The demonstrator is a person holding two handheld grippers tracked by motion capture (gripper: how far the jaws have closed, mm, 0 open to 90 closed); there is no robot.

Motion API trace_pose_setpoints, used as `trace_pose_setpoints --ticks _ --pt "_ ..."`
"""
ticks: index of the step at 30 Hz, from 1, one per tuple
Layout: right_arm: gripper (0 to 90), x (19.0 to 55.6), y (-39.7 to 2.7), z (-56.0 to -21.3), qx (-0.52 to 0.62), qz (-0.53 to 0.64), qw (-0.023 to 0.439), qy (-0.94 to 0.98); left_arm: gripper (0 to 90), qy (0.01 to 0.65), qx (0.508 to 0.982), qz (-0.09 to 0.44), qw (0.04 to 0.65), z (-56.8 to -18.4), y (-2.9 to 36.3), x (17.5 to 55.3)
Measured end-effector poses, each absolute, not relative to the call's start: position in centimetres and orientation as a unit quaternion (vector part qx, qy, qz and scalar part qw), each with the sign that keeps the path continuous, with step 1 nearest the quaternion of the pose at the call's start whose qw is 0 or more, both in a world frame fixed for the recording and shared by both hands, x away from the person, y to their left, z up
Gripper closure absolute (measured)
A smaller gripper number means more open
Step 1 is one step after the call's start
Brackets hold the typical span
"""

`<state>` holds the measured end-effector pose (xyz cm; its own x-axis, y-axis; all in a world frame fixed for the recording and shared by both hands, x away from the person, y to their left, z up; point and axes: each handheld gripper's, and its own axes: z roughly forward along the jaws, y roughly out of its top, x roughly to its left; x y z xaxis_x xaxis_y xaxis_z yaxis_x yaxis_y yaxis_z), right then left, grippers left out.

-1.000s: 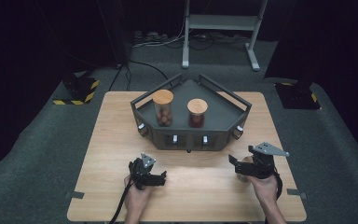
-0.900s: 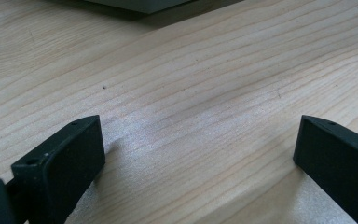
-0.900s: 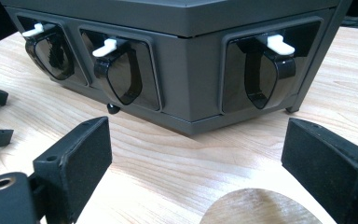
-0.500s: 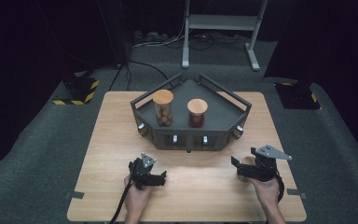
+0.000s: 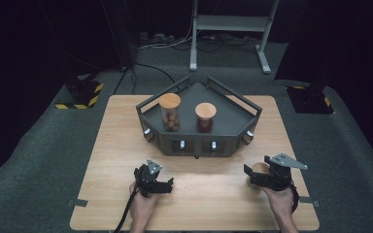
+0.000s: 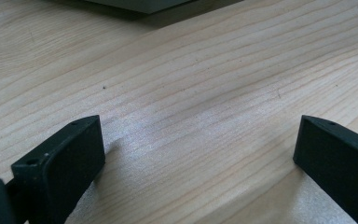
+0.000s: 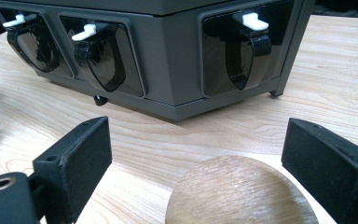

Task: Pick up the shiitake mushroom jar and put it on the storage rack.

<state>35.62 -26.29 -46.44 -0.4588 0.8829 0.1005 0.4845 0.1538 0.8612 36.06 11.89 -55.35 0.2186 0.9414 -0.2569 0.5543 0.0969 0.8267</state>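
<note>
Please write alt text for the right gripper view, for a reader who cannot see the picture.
The open right claw has its two black jaws on either side of a round wooden lid, not touching it. Behind it on the wooden table stands a dark grey stand with three glossy black spouts topped by white levers.

A lab or test studio: black curtains hang behind the bench, grey carpet surrounds it, cables trail beyond it, and hazard-striped weights sit left of it.
</note>
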Motion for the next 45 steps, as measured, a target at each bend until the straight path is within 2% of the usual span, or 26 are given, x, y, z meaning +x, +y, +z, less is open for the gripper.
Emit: trace_pose_setpoints --ticks 45 --pt "8.1 34.8 -28.1 -49.3 0.487 0.428 0.222 0.729 2.0 0.587 0.637 0.214 0.451 -55.4 11.9 36.1"
